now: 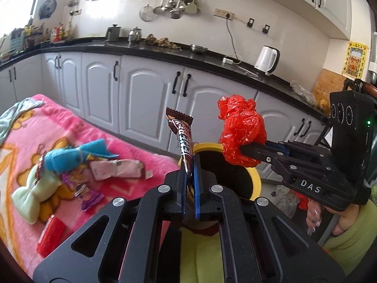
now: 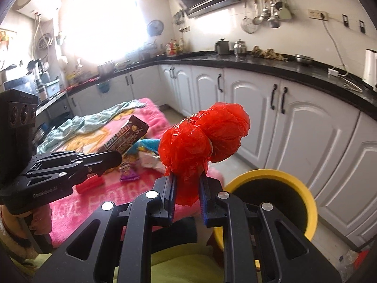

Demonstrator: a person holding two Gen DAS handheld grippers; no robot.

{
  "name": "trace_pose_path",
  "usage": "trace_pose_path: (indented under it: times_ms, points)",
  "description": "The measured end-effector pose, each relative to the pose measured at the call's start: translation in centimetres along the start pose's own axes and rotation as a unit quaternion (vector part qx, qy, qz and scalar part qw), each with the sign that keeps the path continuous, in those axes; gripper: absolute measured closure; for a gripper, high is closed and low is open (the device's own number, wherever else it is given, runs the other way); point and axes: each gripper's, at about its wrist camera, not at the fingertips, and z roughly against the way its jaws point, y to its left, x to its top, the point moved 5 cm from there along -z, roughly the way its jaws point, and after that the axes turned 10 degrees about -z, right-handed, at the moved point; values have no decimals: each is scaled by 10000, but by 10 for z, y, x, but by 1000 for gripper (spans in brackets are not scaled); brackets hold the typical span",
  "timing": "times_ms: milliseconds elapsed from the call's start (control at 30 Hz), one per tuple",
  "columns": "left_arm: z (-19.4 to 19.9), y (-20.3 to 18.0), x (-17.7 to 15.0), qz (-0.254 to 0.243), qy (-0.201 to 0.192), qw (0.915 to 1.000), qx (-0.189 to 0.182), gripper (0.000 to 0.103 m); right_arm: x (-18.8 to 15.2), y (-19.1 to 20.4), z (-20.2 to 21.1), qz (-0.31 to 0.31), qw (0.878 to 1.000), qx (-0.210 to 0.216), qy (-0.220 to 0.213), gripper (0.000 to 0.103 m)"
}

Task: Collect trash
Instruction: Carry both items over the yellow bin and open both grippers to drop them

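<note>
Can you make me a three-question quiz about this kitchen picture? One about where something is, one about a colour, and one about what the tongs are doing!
1. Where is the white electric kettle?
A. On the black countertop
B. On the pink blanket
C. Inside the bin

2. What colour is the rim of the bin?
A. Green
B. Yellow
C. Blue

3. What are the left tongs doing?
A. Hanging open and empty
B. Squeezing a sock
C. Pinching a brown snack bar wrapper

Answers:
1. A, the kettle stands on the dark counter by the wall.
2. B, a bright yellow ring goes round the bin's dark inside.
3. C, the wrapper sticks up from between the closed fingers, while the right tongs grip a crumpled red plastic bag.
</note>
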Motion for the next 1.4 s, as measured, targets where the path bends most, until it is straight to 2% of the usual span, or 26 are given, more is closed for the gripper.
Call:
trace_pose_path:
  times_ms: [333, 667, 1067, 1267, 1333, 1367, 1400]
  points:
    - [-32, -29, 18, -196, 16, 9993, -318, 101, 7, -55, 15, -462, 9980, -387, -192, 87]
    - [-73, -56, 26, -211, 162, 9971, -710, 101, 5, -100, 19, -716, 9941, -789, -211, 87]
    - [-132, -77, 16, -299, 515, 9928, -1039, 101, -16, -149, 0, -1117, 9883, -1018, 231, 86]
    - [-160, -74, 7, -252, 692, 9915, -1074, 101, -25, -163, -11, -1319, 9846, -1085, 381, 80]
    - [-164, -72, 5, -241, 712, 9920, -1018, 89, -26, -168, -14, -1375, 9832, -1132, 406, 73]
    - [-167, -70, 3, -207, 751, 9919, -999, 78, -28, -171, -14, -1413, 9823, -1161, 407, 70]
    - [-168, -68, 1, -164, 770, 9920, -989, 73, -28, -172, -14, -1442, 9816, -1183, 397, 65]
